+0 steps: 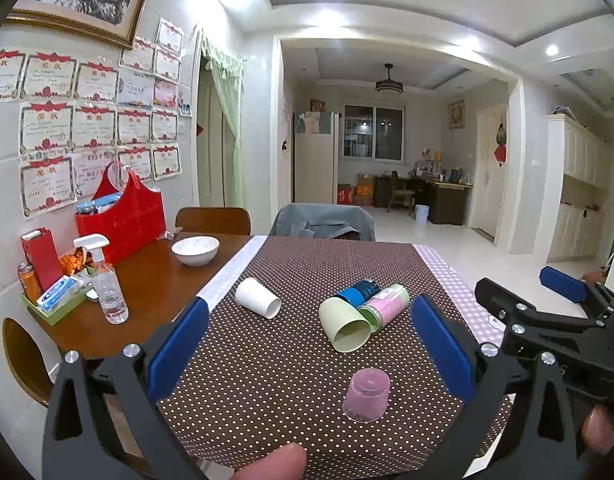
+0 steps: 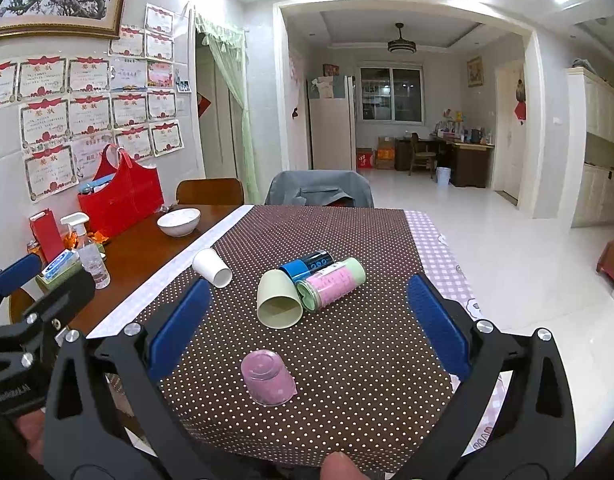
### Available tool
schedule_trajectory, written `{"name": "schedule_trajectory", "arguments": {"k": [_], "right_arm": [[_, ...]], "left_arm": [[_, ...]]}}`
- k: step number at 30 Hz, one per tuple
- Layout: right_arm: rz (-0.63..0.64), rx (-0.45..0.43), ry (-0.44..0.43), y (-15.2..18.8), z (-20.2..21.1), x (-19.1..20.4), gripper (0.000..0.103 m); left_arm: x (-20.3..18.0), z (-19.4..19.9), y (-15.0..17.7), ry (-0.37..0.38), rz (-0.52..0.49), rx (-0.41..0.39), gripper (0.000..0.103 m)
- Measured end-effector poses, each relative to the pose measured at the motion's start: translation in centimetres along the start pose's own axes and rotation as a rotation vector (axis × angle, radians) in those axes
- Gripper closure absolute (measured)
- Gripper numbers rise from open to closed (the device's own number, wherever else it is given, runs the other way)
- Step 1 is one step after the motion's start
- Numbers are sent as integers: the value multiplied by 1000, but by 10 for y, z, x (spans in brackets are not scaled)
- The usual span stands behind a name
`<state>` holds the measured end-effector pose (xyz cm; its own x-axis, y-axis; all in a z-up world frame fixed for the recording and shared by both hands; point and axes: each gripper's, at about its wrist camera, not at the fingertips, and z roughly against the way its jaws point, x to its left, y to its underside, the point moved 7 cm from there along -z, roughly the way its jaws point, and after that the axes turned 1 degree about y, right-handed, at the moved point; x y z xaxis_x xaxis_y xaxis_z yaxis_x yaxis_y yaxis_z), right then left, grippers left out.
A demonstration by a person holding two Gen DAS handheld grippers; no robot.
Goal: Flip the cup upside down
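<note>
The pink cup (image 1: pixel 367 395) already stands mouth-down on the dotted cloth (image 1: pixel 291 344), nearest the person. The pale green cup (image 1: pixel 344 325) beyond it lies on its side (my likeliest candidate for flipping next), long axis running away from the cameras, mouth toward them, touching the pink-and-green canister (image 1: pixel 383 306) on its right. It lies straight ahead of both tools, between the fingers of each. The left gripper (image 1: pixel 309 344) and right gripper (image 2: pixel 309 324) are both spread wide and empty. Neither looks clearly nearer. The white paper cup (image 1: pixel 257 297) lies apart, further left.
</note>
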<state>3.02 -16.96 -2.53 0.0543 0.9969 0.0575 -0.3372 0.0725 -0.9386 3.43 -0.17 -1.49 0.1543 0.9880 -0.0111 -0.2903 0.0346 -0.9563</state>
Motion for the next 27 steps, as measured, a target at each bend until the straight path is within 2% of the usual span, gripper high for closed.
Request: {"name": "schedule_trajectory", "arguments": {"k": [16,27], "right_arm": [[2,-9,-4,-1,8,1,6],[2,2,-14,1,7,3,6]], "left_arm": [[6,7,2,-18,20,-10,4],[5,0,5,-15,19,13,4]]}}
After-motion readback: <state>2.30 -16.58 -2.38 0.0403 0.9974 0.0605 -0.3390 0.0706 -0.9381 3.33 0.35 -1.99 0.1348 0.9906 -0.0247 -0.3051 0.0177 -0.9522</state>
